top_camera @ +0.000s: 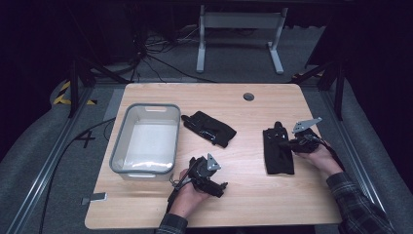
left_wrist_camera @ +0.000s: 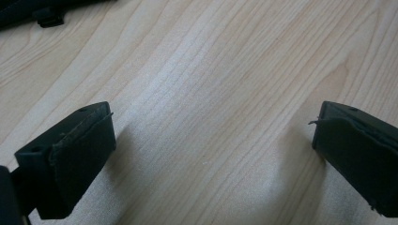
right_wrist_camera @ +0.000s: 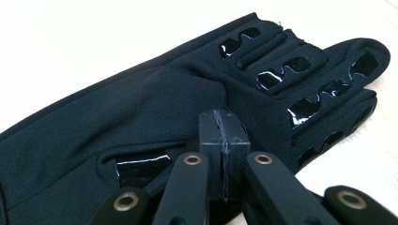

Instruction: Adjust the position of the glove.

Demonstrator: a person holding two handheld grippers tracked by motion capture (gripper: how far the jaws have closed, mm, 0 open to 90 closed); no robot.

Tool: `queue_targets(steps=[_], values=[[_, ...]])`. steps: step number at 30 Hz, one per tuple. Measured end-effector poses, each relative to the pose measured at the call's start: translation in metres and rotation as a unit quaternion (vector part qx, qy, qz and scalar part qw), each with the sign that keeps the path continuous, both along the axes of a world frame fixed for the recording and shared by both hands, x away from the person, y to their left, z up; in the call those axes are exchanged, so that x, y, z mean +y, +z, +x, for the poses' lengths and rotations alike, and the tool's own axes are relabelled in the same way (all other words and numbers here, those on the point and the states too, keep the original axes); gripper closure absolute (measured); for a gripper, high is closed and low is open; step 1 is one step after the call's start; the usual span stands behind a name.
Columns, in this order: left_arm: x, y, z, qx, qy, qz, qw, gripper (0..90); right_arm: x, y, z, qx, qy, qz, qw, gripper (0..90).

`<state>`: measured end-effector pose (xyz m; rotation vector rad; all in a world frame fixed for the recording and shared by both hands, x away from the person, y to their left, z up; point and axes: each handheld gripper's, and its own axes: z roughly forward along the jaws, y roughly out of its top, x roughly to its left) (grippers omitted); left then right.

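Two gloves: one black glove [top_camera: 277,151] lies flat under my right gripper [top_camera: 287,142]; the other glove [top_camera: 209,127] lies beside the grey bin [top_camera: 146,139].
Right jaws: pressed together on the near glove's cloth.
Left gripper [top_camera: 216,187]: jaws spread wide over bare desk [top_camera: 243,195].

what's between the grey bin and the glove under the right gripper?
In the high view, a second black glove lies on the wooden table, between the grey bin and the glove at the right gripper.
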<state>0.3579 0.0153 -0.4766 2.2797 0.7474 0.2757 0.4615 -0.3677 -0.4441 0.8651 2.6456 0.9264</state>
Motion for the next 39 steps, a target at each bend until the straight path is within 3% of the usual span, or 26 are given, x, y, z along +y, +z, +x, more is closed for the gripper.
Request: queue_targets(steps=[16,26,39], values=[[0.0,0.0,0.0,0.001,0.0,0.001,1.0,0.1,0.004,0.0,-0.025,0.01,0.038,0.001,0.9992,90.0],[0.0,0.0,0.0,0.0,0.0,0.0,1.0,0.1,0.005,0.0,-0.041,0.013,0.046,0.001,0.9989,90.0],[0.0,0.0,0.0,0.001,0.0,0.001,1.0,0.1,0.007,-0.002,-0.083,0.014,0.057,0.003,0.9983,90.0]])
